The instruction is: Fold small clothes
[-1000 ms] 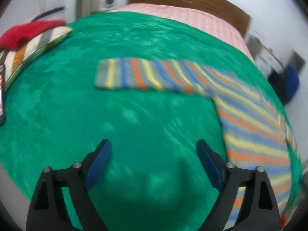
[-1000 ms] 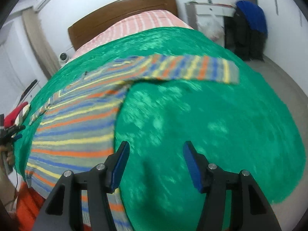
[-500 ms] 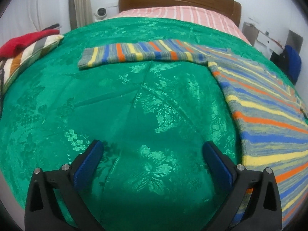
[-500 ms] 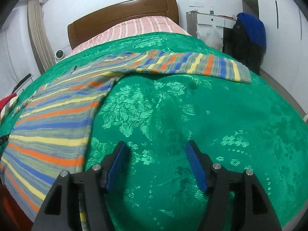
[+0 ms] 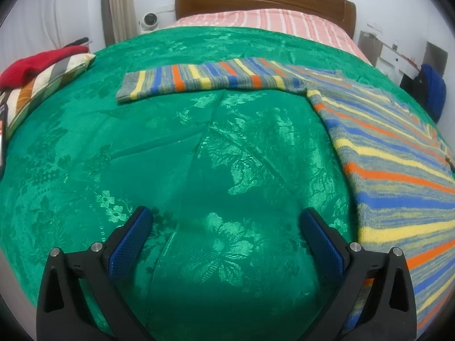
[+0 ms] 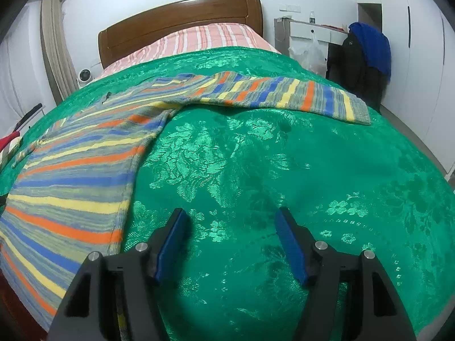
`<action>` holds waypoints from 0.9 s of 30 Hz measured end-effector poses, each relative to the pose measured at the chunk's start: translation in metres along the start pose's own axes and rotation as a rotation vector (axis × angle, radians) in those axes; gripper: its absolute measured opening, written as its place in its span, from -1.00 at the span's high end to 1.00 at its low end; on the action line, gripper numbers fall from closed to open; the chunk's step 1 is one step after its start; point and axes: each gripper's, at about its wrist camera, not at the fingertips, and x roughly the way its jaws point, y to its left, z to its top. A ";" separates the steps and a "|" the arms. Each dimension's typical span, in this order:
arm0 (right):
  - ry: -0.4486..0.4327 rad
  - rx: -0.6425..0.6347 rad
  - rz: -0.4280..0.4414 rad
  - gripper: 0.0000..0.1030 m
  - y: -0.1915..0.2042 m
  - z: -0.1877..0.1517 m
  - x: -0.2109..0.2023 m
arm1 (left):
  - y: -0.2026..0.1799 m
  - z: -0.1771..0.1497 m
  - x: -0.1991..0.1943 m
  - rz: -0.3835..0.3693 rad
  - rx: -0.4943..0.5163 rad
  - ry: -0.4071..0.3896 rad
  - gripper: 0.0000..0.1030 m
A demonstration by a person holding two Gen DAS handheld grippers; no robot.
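A striped knit sweater [image 5: 392,153] in grey, blue, yellow and orange lies flat on the green bedspread [image 5: 199,147]. Its left sleeve [image 5: 204,79] stretches out sideways ahead of my left gripper [image 5: 227,227], which is open and empty over bare bedspread, left of the sweater's body. In the right wrist view the sweater's body [image 6: 71,170] lies at the left and its right sleeve [image 6: 284,96] stretches to the right. My right gripper [image 6: 231,227] is open and empty over the bedspread [image 6: 312,170], right of the sweater's hem.
A striped cushion with a red cloth on it [image 5: 37,68] lies at the bed's left edge. A wooden headboard [image 5: 261,2] and pink striped sheet [image 6: 204,39] are at the far end. A chair with dark and blue clothes [image 6: 366,54] stands right of the bed.
Both grippers have steadied and dropped closer to the bedspread. The left gripper's view has swung so that the sleeve lies straight ahead. The sweater has not moved.
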 end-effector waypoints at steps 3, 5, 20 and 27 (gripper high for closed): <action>0.030 0.007 0.003 -0.27 0.000 0.006 0.002 | 0.000 0.002 -0.003 0.007 -0.006 0.030 -0.99; 0.072 0.008 0.009 -0.29 -0.001 0.013 0.003 | 0.000 0.001 -0.011 0.009 -0.022 0.060 -0.99; 0.093 0.671 0.188 -0.32 -0.221 0.124 0.023 | -0.029 0.043 -0.027 -0.054 0.000 0.027 -0.98; 0.177 0.688 0.240 -0.10 -0.220 0.138 0.084 | -0.019 0.047 0.010 0.003 -0.009 0.064 -0.98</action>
